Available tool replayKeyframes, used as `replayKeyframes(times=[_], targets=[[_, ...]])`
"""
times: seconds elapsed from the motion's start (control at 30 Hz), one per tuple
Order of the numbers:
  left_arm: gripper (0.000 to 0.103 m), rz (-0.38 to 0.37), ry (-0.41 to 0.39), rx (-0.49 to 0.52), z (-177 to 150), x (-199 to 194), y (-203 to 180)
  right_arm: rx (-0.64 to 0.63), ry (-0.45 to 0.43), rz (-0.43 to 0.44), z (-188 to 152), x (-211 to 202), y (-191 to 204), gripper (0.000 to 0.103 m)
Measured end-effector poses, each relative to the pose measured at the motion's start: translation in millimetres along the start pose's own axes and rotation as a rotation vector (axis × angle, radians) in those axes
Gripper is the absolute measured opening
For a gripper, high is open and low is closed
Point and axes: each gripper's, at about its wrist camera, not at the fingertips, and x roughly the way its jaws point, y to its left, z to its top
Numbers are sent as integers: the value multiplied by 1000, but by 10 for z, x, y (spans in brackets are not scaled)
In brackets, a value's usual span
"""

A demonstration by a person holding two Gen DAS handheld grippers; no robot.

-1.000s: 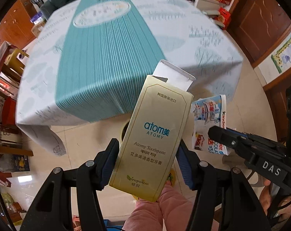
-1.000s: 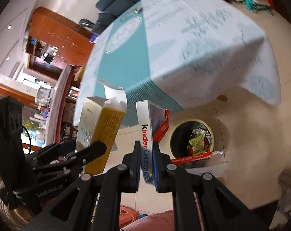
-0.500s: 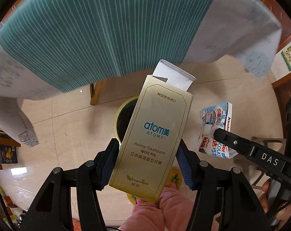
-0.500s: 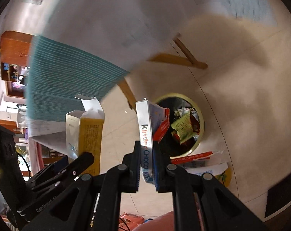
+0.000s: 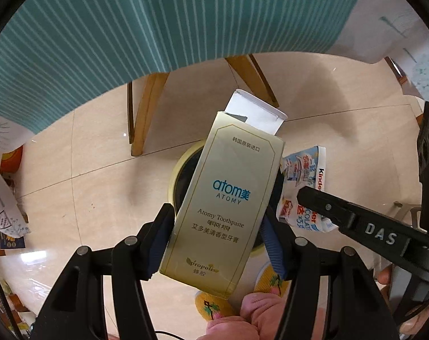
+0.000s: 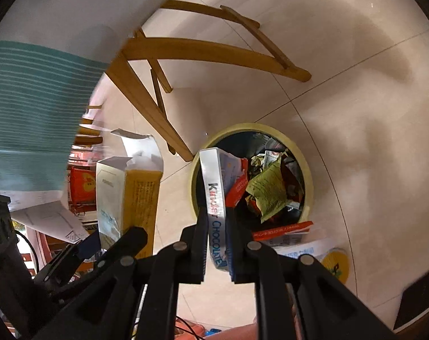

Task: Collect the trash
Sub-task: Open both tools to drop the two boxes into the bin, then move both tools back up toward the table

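Observation:
My left gripper (image 5: 217, 238) is shut on a gold Atomy toothpaste box (image 5: 228, 204) with its white top flap open. The box hangs over a round yellow-rimmed trash bin (image 5: 177, 178) on the floor and hides most of it. In the right wrist view my right gripper (image 6: 216, 240) is shut on a flattened white Kinder chocolate box (image 6: 214, 187), held just above the near left rim of the bin (image 6: 308, 175), which holds crumpled wrappers. The toothpaste box (image 6: 129, 195) stands to the left there, and the Kinder box (image 5: 302, 175) shows at the right of the left wrist view.
The teal-striped tablecloth (image 5: 157, 22) hangs overhead. Wooden table legs (image 6: 203, 51) cross the beige tiled floor behind the bin. Pink trouser knees (image 5: 251, 311) and yellow slippers (image 5: 208, 303) sit below the grippers. A red box (image 6: 81, 187) lies at the left.
Both grippers have sunk from above the tabletop to below the hanging cloth, close over the bin. Each keeps its box; the bin looks much larger.

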Motion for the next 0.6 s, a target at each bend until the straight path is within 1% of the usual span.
replayKeyframes(times=[0.03, 0.07, 0.1, 0.13, 0.17, 0.23, 0.27, 0.4, 0.53, 0.6], targets=[[61, 1, -1, 5, 7, 30, -1, -17, -2, -18, 14, 40, 20, 13], [64, 11, 4, 13, 12, 64, -6, -30, -3, -31, 16, 59, 37, 18], [74, 18, 5, 19, -7, 76, -12, -45, -1, -45, 25, 95, 48, 22], [79, 26, 3, 23, -4, 88, -13, -51, 1, -48, 24, 93, 32, 32], [79, 38, -13, 25, -13, 84, -7, -57, 0, -51, 34, 104, 43, 39], [81, 45, -26, 27, -7, 67, 11, -74, -12, -60, 43, 97, 51, 40], [84, 50, -30, 25, -8, 50, 29, -85, -15, -66, 47, 95, 54, 40], [84, 61, -43, 2, -18, -93, 125, -113, -30, -82, 91, 94, 98, 40], [84, 71, -54, -13, -26, -356, 215, -136, -54, -84, 65, -61, 225, 40], [84, 74, -63, -23, -23, -556, 277, -147, -61, -80, 31, -198, 328, 40]])
